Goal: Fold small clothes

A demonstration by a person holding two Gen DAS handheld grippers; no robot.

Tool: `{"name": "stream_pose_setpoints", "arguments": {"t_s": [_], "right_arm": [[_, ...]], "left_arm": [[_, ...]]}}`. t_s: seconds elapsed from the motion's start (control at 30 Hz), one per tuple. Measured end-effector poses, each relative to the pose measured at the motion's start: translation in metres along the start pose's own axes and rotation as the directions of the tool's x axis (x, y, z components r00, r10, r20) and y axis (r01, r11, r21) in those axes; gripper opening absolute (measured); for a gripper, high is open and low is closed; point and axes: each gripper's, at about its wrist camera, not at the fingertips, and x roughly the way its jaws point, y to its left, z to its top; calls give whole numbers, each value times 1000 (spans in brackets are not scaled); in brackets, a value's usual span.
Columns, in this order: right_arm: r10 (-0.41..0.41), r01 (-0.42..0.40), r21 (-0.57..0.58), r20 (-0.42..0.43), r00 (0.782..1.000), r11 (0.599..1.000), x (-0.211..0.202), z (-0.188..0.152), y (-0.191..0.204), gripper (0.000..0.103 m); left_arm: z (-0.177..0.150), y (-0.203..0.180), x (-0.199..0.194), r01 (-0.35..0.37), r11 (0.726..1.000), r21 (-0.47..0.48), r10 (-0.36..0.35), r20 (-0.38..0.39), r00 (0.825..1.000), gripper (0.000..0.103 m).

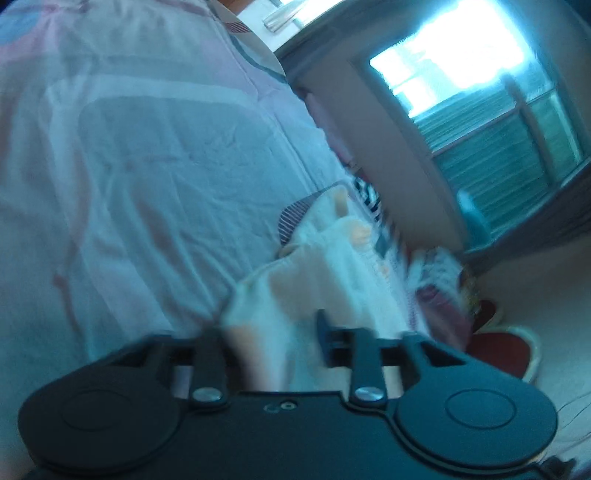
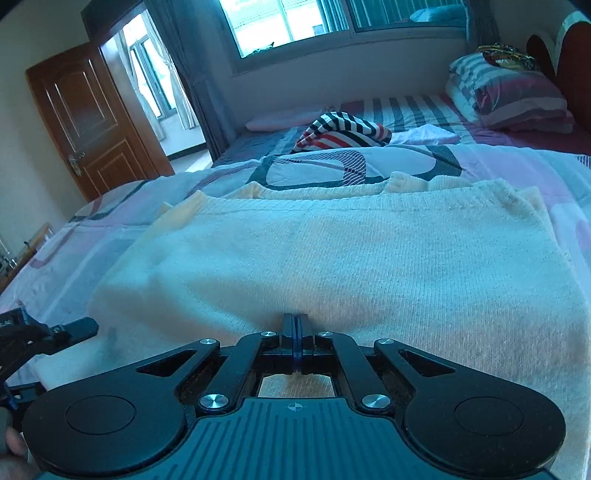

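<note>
**Both tools clamped at the near edge of a cream knit on the bed**

In the right wrist view, a cream knitted garment (image 2: 332,251) lies spread flat across the middle of the frame on a bed (image 2: 554,173) covered in a pink, white and grey patterned sheet. The right tool (image 2: 295,325) sits at the lower centre, its two fingers pressed together with no gap, their tips at the garment's near hem; whether fabric is pinched between them cannot be told. At the lower left edge of the same frame the left tool (image 2: 79,326) reaches in, its tip just beside the garment's near left corner.

The left wrist view is tilted and blurred. There the left tool (image 1: 275,328) occupies the bottom, with bunched cream cloth (image 1: 295,280) rising between its fingers; the tool is clenched on that cloth.

Farther up the bed, in the upper centre of the right wrist view, lies a crumpled striped garment (image 2: 343,131), with a folded striped quilt (image 2: 506,96) at the upper right. A brown wooden door (image 2: 92,118) stands open at the upper left, beside a window (image 2: 295,22) along the top.
</note>
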Motion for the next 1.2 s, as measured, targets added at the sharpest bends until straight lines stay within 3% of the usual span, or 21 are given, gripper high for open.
{"name": "stream_pose_setpoints", "arguments": {"t_s": [0.03, 0.07, 0.13, 0.27, 0.37, 0.5, 0.57, 0.6, 0.63, 0.67, 0.7, 0.77, 0.83, 0.9, 0.97, 1.07, 1.2], "right_arm": [[8, -8, 22, 10, 1000, 1000, -5, 0, -5, 0], [11, -12, 44, 23, 1000, 999, -10, 0, -9, 0], [6, -10, 88, 51, 999, 996, -23, -2, -21, 0], [-21, -3, 188, 123, 992, 982, -60, -5, -54, 0], [-56, 5, 264, 184, 981, 964, -95, -4, -83, 0], [-88, -2, 357, 235, 968, 934, -138, -1, -122, 0], [-82, -19, 384, 244, 966, 923, -154, 1, -138, 0], [-76, -29, 391, 251, 965, 920, -160, 1, -145, 0], [-58, -48, 398, 251, 966, 916, -164, 0, -151, 0], [-43, -63, 409, 247, 968, 910, -167, 0, -156, 7], [-39, -68, 426, 238, 970, 902, -168, -1, -159, 41], [-40, -79, 435, 257, 966, 897, -173, -4, -162, 77], [-2, -110, 397, 271, 963, 911, -176, -4, -159, 74], [45, -141, 380, 252, 967, 914, -168, -1, -153, 43], [84, -165, 365, 228, 970, 916, -156, 3, -145, 42], [110, -169, 323, 194, 975, 931, -132, 12, -132, 42], [98, -128, 328, 106, 990, 936, -98, 17, -124, 42]], "left_arm": [[2, -8, -2, 3, 999, 45, -3, 3, 1000, 5], [2, -18, -8, 50, 995, 91, -51, 16, 999, 5], [-3, -51, -21, 81, 970, 230, -90, 26, 996, 5], [-34, -128, -38, 158, 860, 485, -168, -22, 986, 5], [-72, -174, -39, 214, 770, 601, -197, -95, 976, 5], [-128, -206, -24, 256, 689, 679, -163, -199, 966, 5], [-156, -209, -5, 277, 676, 683, -109, -279, 954, 7], [-171, -209, 7, 308, 672, 674, -78, -349, 934, 16], [-184, -209, 17, 327, 663, 673, -36, -408, 912, 33], [-195, -208, 23, 335, 653, 679, 19, -456, 890, 40], [-198, -207, 21, 328, 644, 691, 37, -457, 889, 43], [-183, -205, 2, 340, 626, 702, -31, -413, 910, 49], [-154, -198, -18, 325, 637, 699, -110, -335, 936, 70], [-120, -187, -23, 251, 682, 687, -144, -210, 967, 75], [-92, -179, -11, 166, 729, 664, -101, -135, 986, 74], [-63, -169, 23, 95, 752, 653, -17, -124, 992, 66], [-52, -146, 60, 107, 803, 586, 44, -238, 970, 64]]}}
